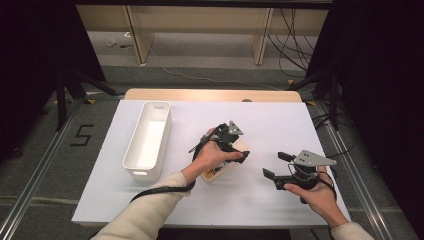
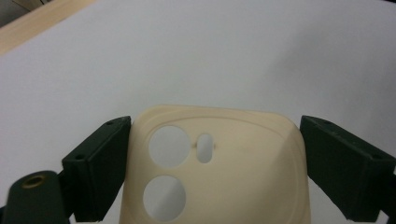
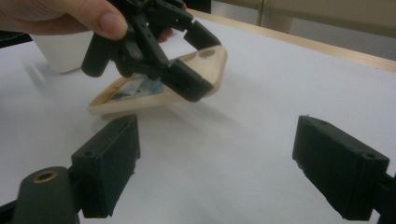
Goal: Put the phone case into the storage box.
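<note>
Containers on the white table [image 1: 280,120] number one: a white rectangular bin [image 1: 148,140], long and open-topped, standing on the left part of the surface with its long axis running from near to far. Its interior appears bare white in the high view; no contents can be made out there. Just right of the bin, near the table centre, the left gripper [image 1: 239,150] is clamped on a cream phone case [image 2: 215,172] across its width, one black jaw against each long edge. In the left gripper view the case extends forward between the jaws with its camera end farthest out, showing two round openings and one small oval opening. In the right gripper view the case is tilted: its held end is raised off the table while its opposite end lies low, close to the surface, and a light-coloured insert shows inside its shell. The right gripper [image 1: 274,165] hangs just above the table at the near right, well apart from the case, its jaws spread wide with nothing between them, pointing left toward the case.
</note>
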The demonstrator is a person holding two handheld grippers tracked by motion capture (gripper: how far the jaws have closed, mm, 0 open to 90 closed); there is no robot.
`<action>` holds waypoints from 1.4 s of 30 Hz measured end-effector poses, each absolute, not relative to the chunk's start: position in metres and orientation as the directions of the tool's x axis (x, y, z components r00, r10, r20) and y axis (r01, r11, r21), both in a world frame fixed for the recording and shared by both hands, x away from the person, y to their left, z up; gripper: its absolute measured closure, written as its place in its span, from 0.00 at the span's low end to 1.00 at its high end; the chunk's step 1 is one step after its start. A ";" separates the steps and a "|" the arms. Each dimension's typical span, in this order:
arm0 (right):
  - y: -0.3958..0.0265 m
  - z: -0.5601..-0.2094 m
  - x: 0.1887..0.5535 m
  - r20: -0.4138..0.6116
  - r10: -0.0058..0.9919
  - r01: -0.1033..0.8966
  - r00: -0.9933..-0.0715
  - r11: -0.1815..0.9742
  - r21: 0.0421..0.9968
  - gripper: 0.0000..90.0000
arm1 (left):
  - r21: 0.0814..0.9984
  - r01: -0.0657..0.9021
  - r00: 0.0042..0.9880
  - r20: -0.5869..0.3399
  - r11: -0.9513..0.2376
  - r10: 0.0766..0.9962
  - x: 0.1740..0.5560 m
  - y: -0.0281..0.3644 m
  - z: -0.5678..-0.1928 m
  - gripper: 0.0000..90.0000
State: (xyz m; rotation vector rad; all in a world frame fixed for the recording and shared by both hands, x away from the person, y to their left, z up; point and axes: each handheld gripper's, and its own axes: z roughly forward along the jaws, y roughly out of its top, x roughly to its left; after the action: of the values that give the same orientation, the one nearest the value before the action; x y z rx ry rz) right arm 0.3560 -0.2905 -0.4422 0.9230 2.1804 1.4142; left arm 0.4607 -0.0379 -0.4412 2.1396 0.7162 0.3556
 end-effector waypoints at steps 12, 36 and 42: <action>-0.290 -0.442 0.356 0.032 0.702 0.316 -0.712 0.279 0.907 0.18 | 0.857 0.337 0.758 -0.002 -0.389 0.652 0.448 -0.019 -0.422 0.13; -0.290 -0.442 0.356 0.032 0.704 0.314 -0.709 0.274 0.909 0.18 | 0.905 0.299 0.712 -0.002 -0.301 0.702 0.434 0.013 -0.397 0.13; -0.290 -0.442 0.356 0.031 0.706 0.314 -0.708 0.275 0.909 0.18 | 0.912 0.296 0.696 -0.001 -0.284 0.718 0.434 0.020 -0.392 0.13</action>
State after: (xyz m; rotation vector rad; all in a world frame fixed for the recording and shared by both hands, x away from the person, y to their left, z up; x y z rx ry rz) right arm 0.3560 -0.2902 -0.4417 0.9231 2.1722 1.4135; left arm 0.4337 0.0202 -0.3918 1.8691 0.7931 0.5110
